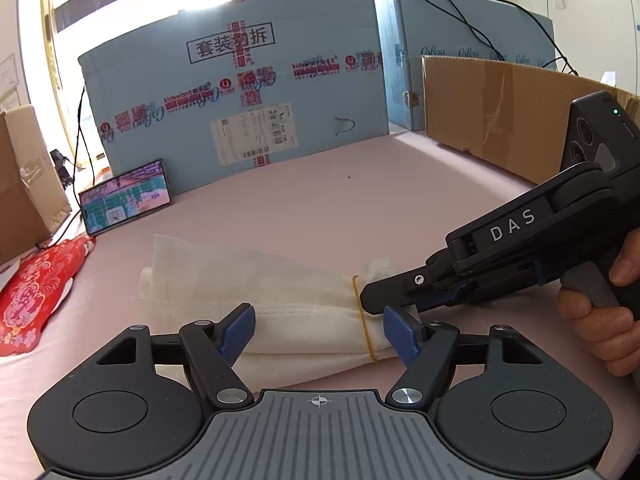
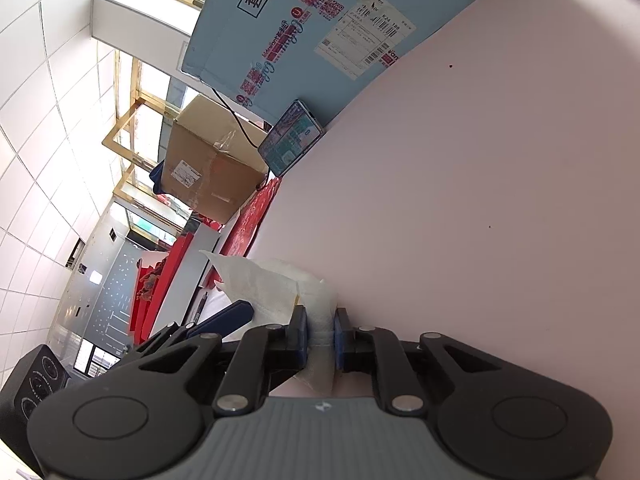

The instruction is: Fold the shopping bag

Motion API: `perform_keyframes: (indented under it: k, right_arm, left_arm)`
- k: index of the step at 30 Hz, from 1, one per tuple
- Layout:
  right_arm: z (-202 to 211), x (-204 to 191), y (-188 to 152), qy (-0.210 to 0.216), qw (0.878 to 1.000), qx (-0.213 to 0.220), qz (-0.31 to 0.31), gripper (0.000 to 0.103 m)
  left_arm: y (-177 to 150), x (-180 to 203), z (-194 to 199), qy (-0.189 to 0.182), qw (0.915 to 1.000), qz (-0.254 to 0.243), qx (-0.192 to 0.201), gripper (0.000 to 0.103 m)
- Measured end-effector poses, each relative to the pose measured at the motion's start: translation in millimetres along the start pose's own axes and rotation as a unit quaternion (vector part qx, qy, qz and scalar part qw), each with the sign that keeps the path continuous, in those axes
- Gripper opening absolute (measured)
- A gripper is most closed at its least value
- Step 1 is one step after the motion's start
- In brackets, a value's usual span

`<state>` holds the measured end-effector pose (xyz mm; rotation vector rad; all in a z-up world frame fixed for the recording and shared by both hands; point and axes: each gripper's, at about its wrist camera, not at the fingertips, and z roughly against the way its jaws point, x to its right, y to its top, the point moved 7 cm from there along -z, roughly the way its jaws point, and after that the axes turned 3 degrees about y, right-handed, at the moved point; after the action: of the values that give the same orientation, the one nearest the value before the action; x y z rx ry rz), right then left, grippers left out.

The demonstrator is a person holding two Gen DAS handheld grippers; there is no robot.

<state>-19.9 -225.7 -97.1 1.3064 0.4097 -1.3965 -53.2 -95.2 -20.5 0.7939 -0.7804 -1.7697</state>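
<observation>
The pink table [image 1: 360,200] carries the white shopping bag [image 1: 260,292], which lies as a compact folded bundle near its front edge, so it already looks much as the task wants. The left hand-held gripper [image 1: 319,330] is spread wide over the bundle's near side, gripping nothing, probably to steady it. The right hand-held gripper [image 2: 320,334] is clenched on the bag's end beside the yellow rubber band [image 1: 366,320], seemingly holding the folds together.

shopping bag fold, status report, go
Left gripper open, straddling white shopping bag. Right gripper shut on bag's banded end; rubber band on. Nothing in the way.
</observation>
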Motion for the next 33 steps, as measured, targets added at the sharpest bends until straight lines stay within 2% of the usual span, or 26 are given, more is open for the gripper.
perform_keyframes:
  k: [3, 7, 17, 21, 28, 31, 33]
  right_arm:
    - [0, 0, 1, 0.002, 1.0, -0.001, -0.004, 0.013]
    - [0, 2, 2, 0.007, 1.0, -0.001, -0.015, 0.013]
    - [-1, 5, 4, -0.002, 0.999, -0.01, -0.039, 0.012]
    - [-2, 5, 4, -0.003, 0.999, -0.014, -0.044, 0.012]
    - [-3, 7, 6, -0.003, 0.998, -0.019, -0.059, 0.013]
    - [-4, 6, 6, -0.007, 0.998, -0.022, -0.061, 0.011]
    - [-4, 6, 7, -0.009, 0.998, -0.024, -0.062, 0.013]
  left_arm:
    - [5, -3, 3, -0.004, 0.9999, 0.0, 0.012, 0.07]
    - [2, 1, -11, -0.002, 1.0, -0.005, 0.003, 0.06]
    - [-8, -9, -18, -0.006, 0.9997, 0.023, 0.0, 0.06]
    - [-13, -15, -20, -0.025, 0.9983, 0.052, 0.002, 0.06]
    - [-12, -7, -20, -0.049, 0.9976, 0.048, 0.01, 0.062]
    - [-13, -11, -23, -0.036, 0.9981, 0.05, -0.005, 0.061]
    - [-17, -9, -24, -0.021, 0.9992, 0.03, -0.019, 0.061]
